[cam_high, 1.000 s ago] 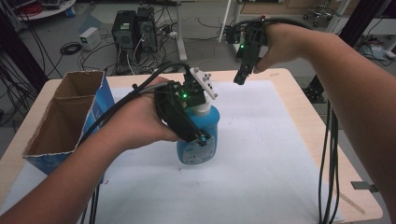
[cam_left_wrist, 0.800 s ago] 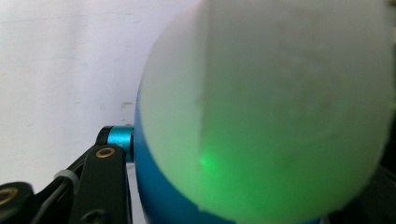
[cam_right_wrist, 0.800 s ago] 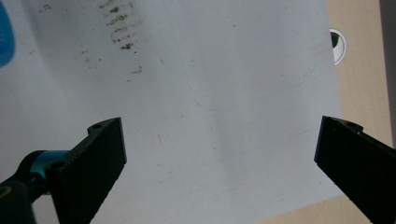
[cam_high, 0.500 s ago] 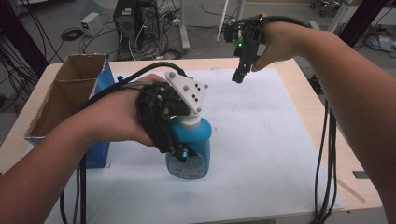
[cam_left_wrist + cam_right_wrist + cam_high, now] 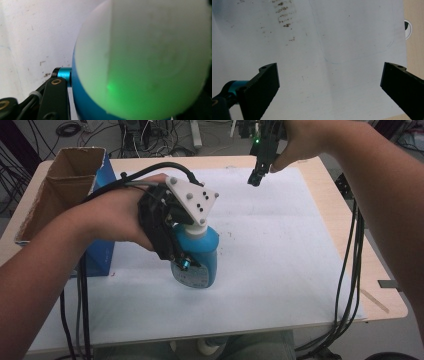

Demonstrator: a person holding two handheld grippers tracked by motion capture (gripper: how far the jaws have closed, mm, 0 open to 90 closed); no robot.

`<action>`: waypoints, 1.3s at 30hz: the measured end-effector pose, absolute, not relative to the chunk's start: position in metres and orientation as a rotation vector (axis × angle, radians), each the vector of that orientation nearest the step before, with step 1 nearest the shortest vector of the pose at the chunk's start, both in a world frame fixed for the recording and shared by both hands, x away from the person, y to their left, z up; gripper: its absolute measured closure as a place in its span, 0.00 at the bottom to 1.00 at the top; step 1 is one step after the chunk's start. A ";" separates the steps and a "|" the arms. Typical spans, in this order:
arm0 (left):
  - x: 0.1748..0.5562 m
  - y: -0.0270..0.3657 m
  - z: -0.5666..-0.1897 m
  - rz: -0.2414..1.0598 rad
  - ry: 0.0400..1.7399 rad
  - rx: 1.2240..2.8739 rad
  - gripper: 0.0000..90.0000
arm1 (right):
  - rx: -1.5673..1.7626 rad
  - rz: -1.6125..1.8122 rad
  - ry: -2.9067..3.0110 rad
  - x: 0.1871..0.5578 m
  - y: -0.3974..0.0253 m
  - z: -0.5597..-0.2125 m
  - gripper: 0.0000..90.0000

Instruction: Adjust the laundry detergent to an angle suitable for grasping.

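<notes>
Shift since earlier frame: left gripper (image 5: 176,251) with blue bottle (image 5: 196,262) carried toward lower centre of high view; right gripper (image 5: 256,176) kept at upper centre.
Left gripper state: clamped on blue bottle at its neck.
Right gripper state: jaws spread wide, nothing between.
Bottle position: upright, base at white sheet (image 5: 280,250) on tabletop (image 5: 327,175).
Bottle axis: vertical, white cap (image 5: 147,57) upward.
Bearing: cardboard box (image 5: 65,185) at upper left, nearer left hand.
</notes>
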State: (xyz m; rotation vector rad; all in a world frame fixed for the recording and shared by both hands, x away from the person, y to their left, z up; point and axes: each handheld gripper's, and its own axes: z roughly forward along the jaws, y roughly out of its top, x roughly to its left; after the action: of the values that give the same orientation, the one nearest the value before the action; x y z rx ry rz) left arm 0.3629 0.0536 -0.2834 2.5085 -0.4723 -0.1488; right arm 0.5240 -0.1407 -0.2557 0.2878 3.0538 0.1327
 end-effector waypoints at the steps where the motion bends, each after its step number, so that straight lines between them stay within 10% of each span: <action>1: 0.364 0.054 -0.284 -0.154 -0.488 2.507 0.48 | 0.283 0.137 3.054 0.524 -0.141 -0.256 0.01; 39: 0.383 0.055 -0.326 -0.189 -0.551 2.475 0.48 | 0.285 0.135 3.064 0.529 -0.143 -0.265 0.01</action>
State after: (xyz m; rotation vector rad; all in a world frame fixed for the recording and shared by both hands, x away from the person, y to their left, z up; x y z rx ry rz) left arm 0.3831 0.0552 -0.3258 2.4747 -0.5514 -0.1886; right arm 0.5294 -0.1432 -0.2645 0.2854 3.0643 0.1354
